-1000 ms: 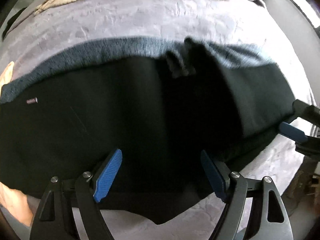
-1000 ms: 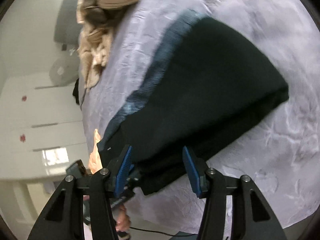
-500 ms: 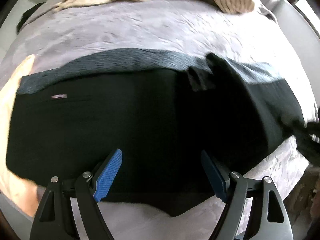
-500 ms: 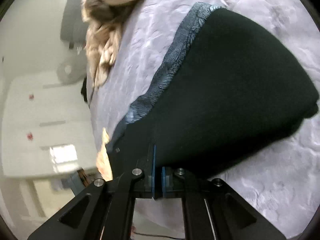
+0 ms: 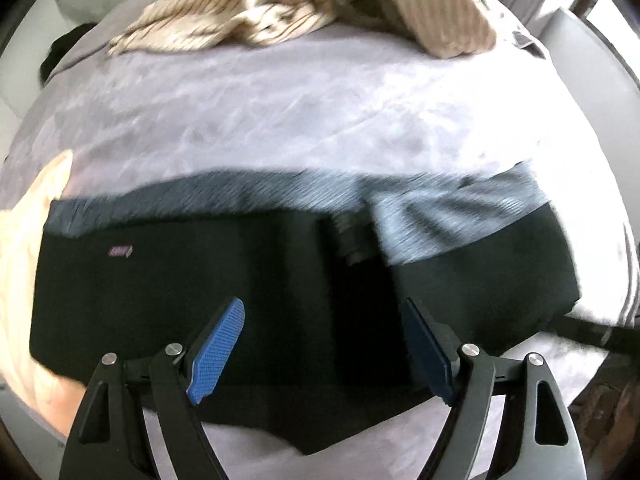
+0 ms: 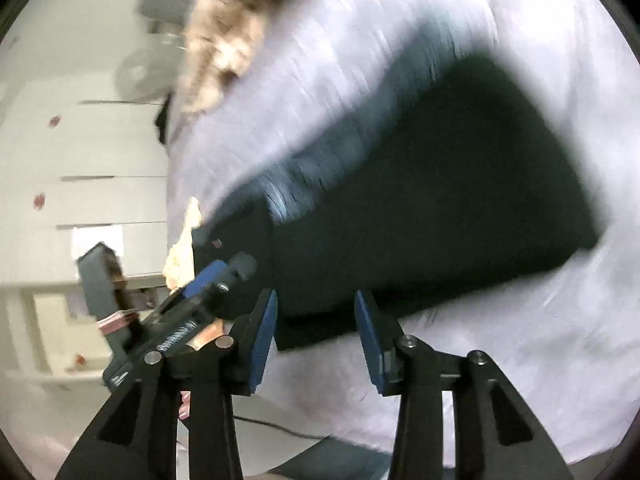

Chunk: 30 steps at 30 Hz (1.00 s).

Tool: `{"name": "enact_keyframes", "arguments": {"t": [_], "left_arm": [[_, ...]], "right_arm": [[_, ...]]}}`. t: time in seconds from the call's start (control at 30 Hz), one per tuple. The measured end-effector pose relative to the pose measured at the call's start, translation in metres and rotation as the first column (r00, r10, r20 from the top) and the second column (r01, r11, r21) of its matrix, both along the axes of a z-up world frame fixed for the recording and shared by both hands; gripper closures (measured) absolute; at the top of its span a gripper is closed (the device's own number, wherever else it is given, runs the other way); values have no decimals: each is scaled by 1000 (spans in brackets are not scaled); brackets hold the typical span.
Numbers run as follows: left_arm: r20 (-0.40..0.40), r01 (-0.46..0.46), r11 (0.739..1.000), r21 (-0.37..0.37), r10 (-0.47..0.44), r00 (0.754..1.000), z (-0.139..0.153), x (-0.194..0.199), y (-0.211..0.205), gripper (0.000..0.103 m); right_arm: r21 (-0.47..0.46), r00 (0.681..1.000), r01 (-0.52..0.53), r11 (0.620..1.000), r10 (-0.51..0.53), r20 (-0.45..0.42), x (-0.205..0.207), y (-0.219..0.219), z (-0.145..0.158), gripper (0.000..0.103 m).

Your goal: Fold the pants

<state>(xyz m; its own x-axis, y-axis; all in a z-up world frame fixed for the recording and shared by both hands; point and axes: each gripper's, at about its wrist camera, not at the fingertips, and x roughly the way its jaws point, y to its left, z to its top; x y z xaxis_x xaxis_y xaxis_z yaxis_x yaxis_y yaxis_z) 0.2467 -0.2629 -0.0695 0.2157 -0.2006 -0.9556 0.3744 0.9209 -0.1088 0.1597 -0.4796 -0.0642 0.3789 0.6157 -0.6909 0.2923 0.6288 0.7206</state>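
The black pants [image 5: 200, 292] lie folded across the lavender bed cover [image 5: 280, 112], with a grey-blue ribbed waistband [image 5: 440, 212] along their far edge. They also show in the right wrist view [image 6: 440, 208]. My left gripper [image 5: 324, 344] is open and empty, just above the pants' near edge. My right gripper [image 6: 316, 332] is open and empty at the pants' near corner. The left gripper's body shows at the left of the right wrist view [image 6: 168, 320].
A heap of beige striped clothes [image 5: 280, 12] lies at the far side of the bed. A peach-coloured cloth [image 5: 24, 260] lies at the left of the pants. White drawers [image 6: 80, 160] stand beyond the bed's edge.
My right gripper was shut on the pants half a second ago and has opened and let go. The pants' right part has been laid over, showing more waistband. My left gripper stays open.
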Motion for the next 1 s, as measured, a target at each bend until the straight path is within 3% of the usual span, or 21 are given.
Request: {"name": "enact_keyframes", "arguments": {"t": [0.03, 0.1, 0.23, 0.33, 0.4, 0.43, 0.53, 0.57, 0.63, 0.7, 0.73, 0.87, 1.0], "left_arm": [[5, 7, 1000, -8, -7, 1000, 2, 0, -6, 21], [15, 30, 999, -19, -29, 999, 5, 3, -26, 21], [9, 59, 998, -19, -59, 998, -3, 5, -60, 21], [-19, 61, 998, -4, -61, 998, -20, 7, -76, 21], [-44, 47, 999, 23, -46, 998, -34, 10, -80, 21], [-58, 41, 999, 30, -39, 998, -40, 11, -79, 21], [-67, 42, 998, 46, -39, 997, -49, 12, -79, 21], [-66, 52, 998, 47, -49, 997, -50, 12, -80, 21], [-56, 84, 995, 63, -80, 995, -54, 11, -85, 17], [-43, 114, 989, 90, -110, 993, -60, 11, -92, 15], [-42, 119, 988, 103, -115, 992, -62, 11, -93, 15], [-54, 104, 988, 116, -98, 994, -60, 13, -86, 15], [-98, 55, 993, 101, -45, 994, -53, 14, -59, 15]], "right_arm": [[-52, 999, 17, 998, -15, 36, 4, -12, 12, 55], [-145, 994, 77, 986, -64, 89, 17, -42, 26, 41], [-225, 992, 126, 966, -117, 55, 53, -92, 5, 40], [-142, 995, 95, 985, -98, -13, 67, -113, -34, 45], [-1, 992, 81, 997, -81, -96, 74, -119, -69, 60], [34, 987, 105, 994, -100, -124, 73, -122, -78, 62], [202, 976, 196, 960, -171, -137, 62, -132, -79, 70], [200, 978, 189, 961, -165, -130, 57, -133, -74, 70], [128, 979, 170, 977, -153, -134, 52, -133, -68, 70], [-33, 978, 137, 990, -140, -156, 57, -128, -72, 69], [-58, 978, 134, 989, -142, -155, 60, -127, -77, 67], [-24, 971, 186, 982, -188, -147, 54, -124, -77, 59], [-112, 977, 139, 984, -155, -150, 36, -121, -51, 44]]}}
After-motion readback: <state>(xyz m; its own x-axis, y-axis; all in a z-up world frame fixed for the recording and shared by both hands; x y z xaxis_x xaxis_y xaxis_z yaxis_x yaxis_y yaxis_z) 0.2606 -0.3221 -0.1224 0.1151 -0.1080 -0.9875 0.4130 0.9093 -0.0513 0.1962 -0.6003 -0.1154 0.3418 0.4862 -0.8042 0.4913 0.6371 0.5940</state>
